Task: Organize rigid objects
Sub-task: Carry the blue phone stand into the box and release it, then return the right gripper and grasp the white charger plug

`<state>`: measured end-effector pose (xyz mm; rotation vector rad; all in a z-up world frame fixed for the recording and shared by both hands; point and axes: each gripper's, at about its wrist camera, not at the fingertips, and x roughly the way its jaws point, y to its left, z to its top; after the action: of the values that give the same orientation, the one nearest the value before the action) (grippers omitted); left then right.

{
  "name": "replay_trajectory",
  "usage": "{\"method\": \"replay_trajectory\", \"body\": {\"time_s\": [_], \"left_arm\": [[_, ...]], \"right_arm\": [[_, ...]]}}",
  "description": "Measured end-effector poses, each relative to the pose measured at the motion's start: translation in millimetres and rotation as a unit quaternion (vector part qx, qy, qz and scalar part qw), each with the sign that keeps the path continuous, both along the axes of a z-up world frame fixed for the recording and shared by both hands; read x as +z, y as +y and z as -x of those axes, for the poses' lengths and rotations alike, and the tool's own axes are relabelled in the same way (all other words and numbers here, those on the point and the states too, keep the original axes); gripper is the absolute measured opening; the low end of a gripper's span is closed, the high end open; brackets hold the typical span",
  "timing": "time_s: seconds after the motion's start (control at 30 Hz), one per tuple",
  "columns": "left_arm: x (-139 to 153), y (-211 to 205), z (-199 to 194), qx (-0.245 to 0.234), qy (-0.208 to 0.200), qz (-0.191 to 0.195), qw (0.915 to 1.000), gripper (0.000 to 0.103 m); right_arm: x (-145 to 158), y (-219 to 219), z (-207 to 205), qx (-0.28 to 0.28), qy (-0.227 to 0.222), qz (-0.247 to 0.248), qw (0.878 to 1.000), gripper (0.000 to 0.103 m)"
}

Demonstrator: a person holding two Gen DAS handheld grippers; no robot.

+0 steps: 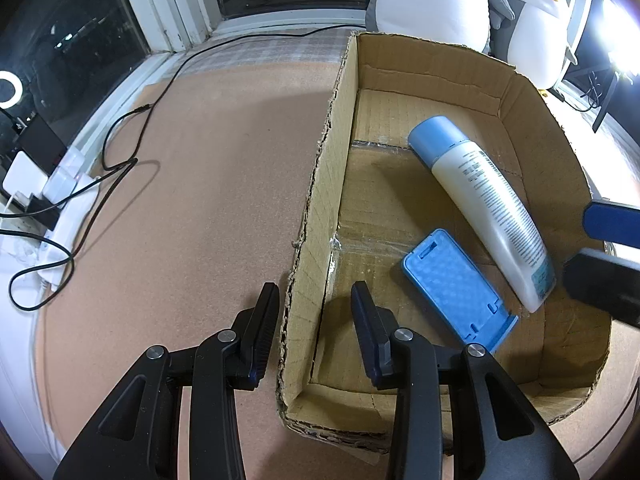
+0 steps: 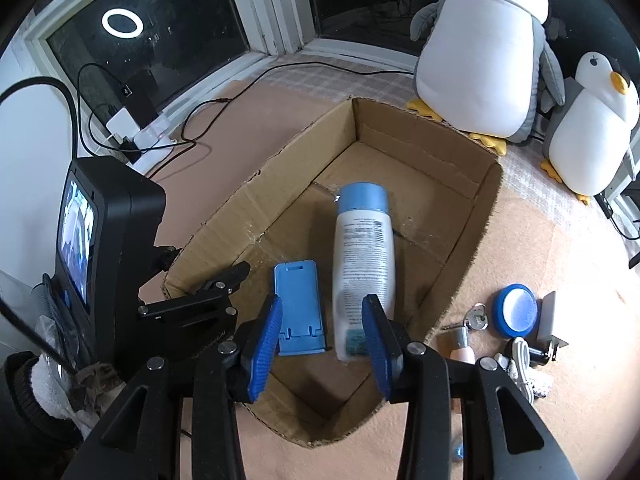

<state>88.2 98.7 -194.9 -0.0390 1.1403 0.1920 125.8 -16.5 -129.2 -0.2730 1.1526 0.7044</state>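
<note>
An open cardboard box [image 1: 320,160] [image 2: 420,148] sits on the pinkish mat. On its floor lie a white bottle [image 1: 480,200] [image 2: 364,248] with a blue cap and, beside it, a flat blue phone stand [image 1: 452,284] [image 2: 298,300]. My left gripper [image 1: 314,292] straddles the box's left wall, one finger outside and one inside, jaws apart and not clamping it. My right gripper [image 2: 322,302] hovers over the near end of the box, open. The bottle's base lies below its right finger, and its pads do not press on the bottle. At the right edge of the left wrist view, the right gripper's fingers [image 1: 612,224] reach in.
Two plush penguins [image 2: 480,52] [image 2: 592,140] stand behind the box. Right of the box lie a blue round tin [image 2: 514,310], a metal piece [image 2: 476,318], a white cable [image 2: 524,364] and other small items. Black cables [image 1: 112,152] and chargers run along the window sill at left.
</note>
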Motion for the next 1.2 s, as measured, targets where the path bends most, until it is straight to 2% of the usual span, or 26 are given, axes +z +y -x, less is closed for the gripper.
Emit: {"method": "replay_trajectory", "body": {"time_s": [0.27,0.4,0.57,0.9,1.2], "left_arm": [[0,0,0,0.001,0.001,-0.001,1.0,0.036],[0,0,0,0.001,0.001,0.0,1.0,0.036],[0,0,0,0.002,0.001,-0.001,1.0,0.036],[0,0,-1,0.001,0.002,-0.003,1.0,0.036],[0,0,-2,0.001,0.002,-0.003,1.0,0.036]], "right_arm": [[12,-40,-14,-0.043,-0.011,-0.002,0.999,0.039],[18,-71,-29,-0.081,-0.021,0.004,0.996,0.047],[16,-109,-49,-0.121,-0.026,0.027,0.992,0.049],[-11,-172,-86,-0.196,0.015,0.042,0.979,0.049],[-41,-192,-118,-0.229,0.078,0.031,0.97,0.05]]}}
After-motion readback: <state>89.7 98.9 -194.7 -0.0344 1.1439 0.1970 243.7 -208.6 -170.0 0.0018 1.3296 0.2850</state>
